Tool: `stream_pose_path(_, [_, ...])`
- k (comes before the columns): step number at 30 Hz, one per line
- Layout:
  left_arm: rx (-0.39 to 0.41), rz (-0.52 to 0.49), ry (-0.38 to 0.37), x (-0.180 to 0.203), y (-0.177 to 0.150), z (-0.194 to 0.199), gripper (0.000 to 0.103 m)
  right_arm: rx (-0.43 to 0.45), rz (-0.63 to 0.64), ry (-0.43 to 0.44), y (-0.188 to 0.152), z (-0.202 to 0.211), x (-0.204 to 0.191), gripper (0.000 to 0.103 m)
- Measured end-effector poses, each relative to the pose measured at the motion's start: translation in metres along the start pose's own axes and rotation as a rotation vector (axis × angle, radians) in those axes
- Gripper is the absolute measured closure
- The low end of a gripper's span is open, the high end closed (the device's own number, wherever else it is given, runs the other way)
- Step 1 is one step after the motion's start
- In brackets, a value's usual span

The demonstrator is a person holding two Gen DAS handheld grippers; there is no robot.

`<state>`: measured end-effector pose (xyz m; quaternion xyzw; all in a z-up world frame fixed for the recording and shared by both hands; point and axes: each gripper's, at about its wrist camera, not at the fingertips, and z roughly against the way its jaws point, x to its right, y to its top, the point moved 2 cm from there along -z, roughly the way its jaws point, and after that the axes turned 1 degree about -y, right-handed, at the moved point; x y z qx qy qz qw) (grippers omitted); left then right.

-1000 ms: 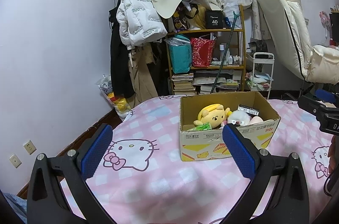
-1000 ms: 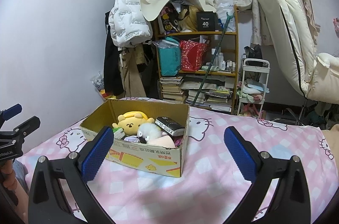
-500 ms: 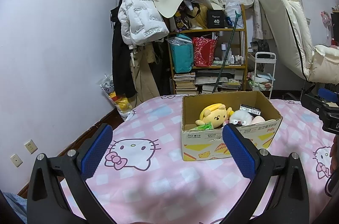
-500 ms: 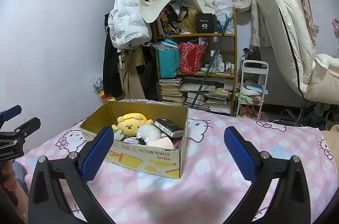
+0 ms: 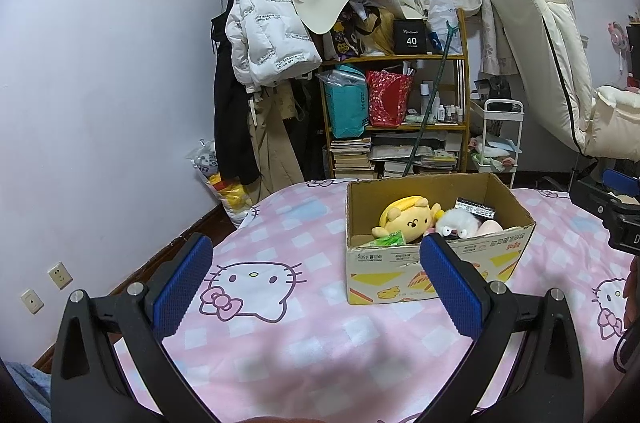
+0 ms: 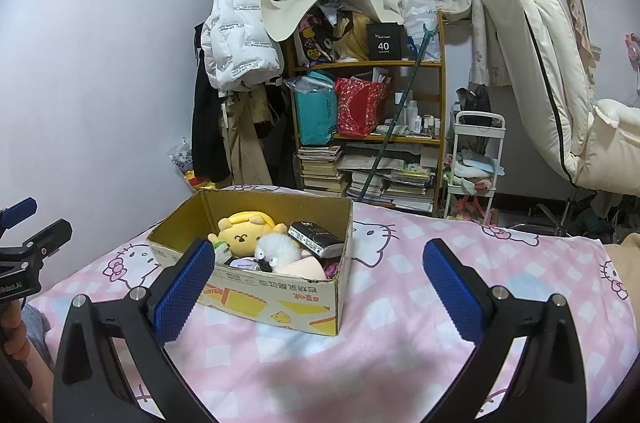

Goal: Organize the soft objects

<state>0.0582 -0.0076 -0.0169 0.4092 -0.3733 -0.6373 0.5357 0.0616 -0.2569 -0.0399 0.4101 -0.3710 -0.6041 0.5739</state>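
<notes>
A cardboard box (image 5: 436, 275) (image 6: 276, 299) stands on the pink Hello Kitty bedspread (image 5: 280, 323) (image 6: 400, 303). In it lie a yellow plush (image 5: 408, 221) (image 6: 246, 233), a white fluffy plush (image 5: 456, 225) (image 6: 276, 249), a black packet (image 5: 474, 208) (image 6: 316, 235) and a green packet (image 5: 386, 241). My left gripper (image 5: 316, 283) is open and empty, held above the bed to the front left of the box. My right gripper (image 6: 318, 287) is open and empty, in front of the box's right corner.
A wooden shelf (image 5: 396, 111) (image 6: 372, 127) with bags and books stands behind the bed. Coats (image 5: 264, 35) hang on the wall at the left. A white cart (image 6: 476, 163) and a cream mattress (image 6: 540, 55) are at the right.
Both views have lifted and pulled back slightly, so the box sits a little lower and farther. Both grippers stay open.
</notes>
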Motion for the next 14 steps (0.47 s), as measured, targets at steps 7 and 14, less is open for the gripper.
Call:
stream_pose_path(7, [0.001, 0.0, 0.002, -0.0001, 0.0, -0.0002, 0.001, -0.001, 0.0, 0.0, -0.0002, -0.0002, 0.0011, 0.0])
stream_pose_path(14, [0.0, 0.001, -0.001, -0.0004, -0.0001, 0.0001, 0.001, 0.0, 0.0, 0.0, 0.0002, 0.0, 0.0012, 0.0])
